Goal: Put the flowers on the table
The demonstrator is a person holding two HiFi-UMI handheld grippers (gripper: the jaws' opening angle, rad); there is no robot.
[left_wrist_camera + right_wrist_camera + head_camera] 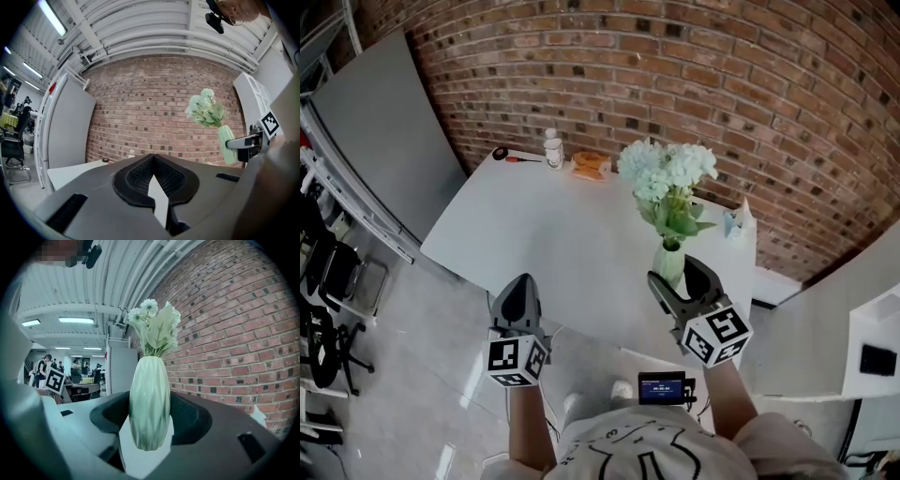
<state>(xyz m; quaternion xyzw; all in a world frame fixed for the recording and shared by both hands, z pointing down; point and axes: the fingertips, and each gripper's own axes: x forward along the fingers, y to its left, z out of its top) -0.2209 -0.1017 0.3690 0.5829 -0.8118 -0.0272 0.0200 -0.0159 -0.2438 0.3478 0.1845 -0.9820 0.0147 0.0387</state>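
Here the right gripper (678, 277) clamps its jaws on a glossy, faceted green vase (149, 399); left gripper (522, 283) jaws closed, empty.

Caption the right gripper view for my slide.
Right gripper clamped on a pale green vase of white flowers, beside a brick wall.

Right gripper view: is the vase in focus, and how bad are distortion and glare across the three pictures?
Right gripper view: the pale green ribbed ceramic vase is sharp with a soft sheen and no blown glare; black fisheye vignette at the corners. Left gripper view: the ceiling strip lights are overexposed and the red brick wall bows. Head view: brick courses curve strongly; the white table is evenly lit, without hard shadows.
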